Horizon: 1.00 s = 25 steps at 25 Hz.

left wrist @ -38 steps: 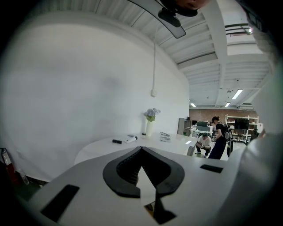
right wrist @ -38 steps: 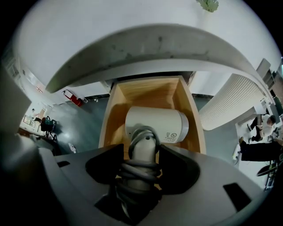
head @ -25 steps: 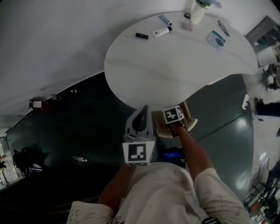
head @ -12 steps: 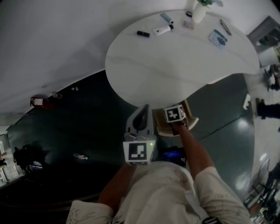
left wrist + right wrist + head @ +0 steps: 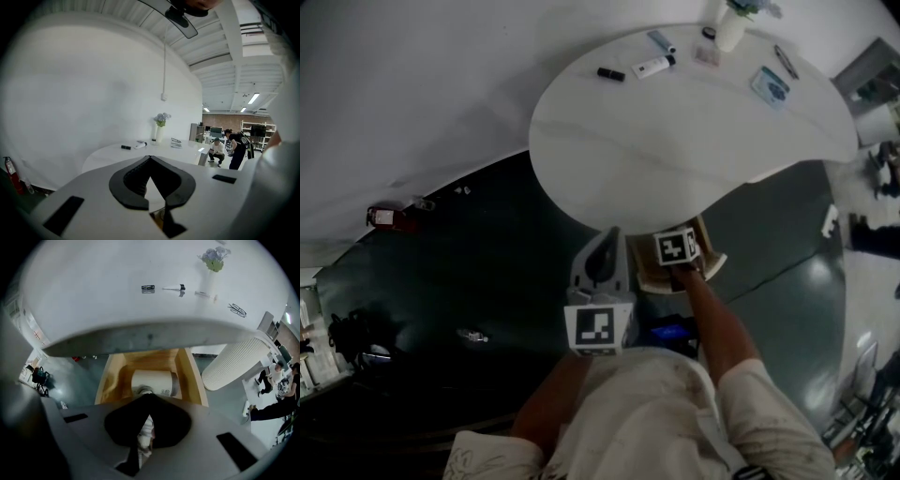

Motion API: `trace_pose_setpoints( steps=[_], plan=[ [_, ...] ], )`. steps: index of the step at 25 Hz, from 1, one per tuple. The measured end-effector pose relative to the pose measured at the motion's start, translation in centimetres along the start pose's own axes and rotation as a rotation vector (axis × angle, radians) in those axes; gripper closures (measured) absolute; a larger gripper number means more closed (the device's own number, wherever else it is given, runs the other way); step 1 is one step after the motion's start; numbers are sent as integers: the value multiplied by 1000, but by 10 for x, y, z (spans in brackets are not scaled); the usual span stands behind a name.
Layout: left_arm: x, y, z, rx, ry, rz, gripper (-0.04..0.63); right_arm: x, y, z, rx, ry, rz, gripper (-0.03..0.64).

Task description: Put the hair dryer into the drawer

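Since the hair dryer (image 5: 152,380) already lies in the drawer (image 5: 108,376) just beneath the right tool (image 5: 149,395), whose jaws are pressed together empty, I'd lift straight up, clear of the walls; the left tool (image 5: 149,159) is likewise closed, empty.

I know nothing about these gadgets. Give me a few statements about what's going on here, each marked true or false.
1. The hair dryer lies inside the open wooden drawer. True.
2. The vase of flowers stands on the floor. False: it stands on the white table.
3. The right gripper has its jaws wide apart. False: they are together.
4. The left gripper holds nothing. True.
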<state>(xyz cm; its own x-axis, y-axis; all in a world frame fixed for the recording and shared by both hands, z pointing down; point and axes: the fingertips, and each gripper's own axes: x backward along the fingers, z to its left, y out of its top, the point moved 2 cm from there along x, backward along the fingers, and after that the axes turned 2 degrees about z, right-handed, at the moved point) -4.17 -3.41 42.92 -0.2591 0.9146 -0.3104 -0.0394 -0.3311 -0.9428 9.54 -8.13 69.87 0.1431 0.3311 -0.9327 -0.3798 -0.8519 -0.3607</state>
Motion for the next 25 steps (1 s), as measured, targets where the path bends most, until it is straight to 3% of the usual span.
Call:
trace_pose_setpoints(
  steps=[10,17,25],
  plan=[
    [-8,2,-4,-11,-24,-18,594,19,-4,-11,-55,41,6,612],
    [-13,0,-6,8,-32,-11,594,49,-1,-27,-103,11,-42,612],
    [-19,0,-8,19,-46,0,594,89,2,-32,-144,43,-97,612]
  ],
)
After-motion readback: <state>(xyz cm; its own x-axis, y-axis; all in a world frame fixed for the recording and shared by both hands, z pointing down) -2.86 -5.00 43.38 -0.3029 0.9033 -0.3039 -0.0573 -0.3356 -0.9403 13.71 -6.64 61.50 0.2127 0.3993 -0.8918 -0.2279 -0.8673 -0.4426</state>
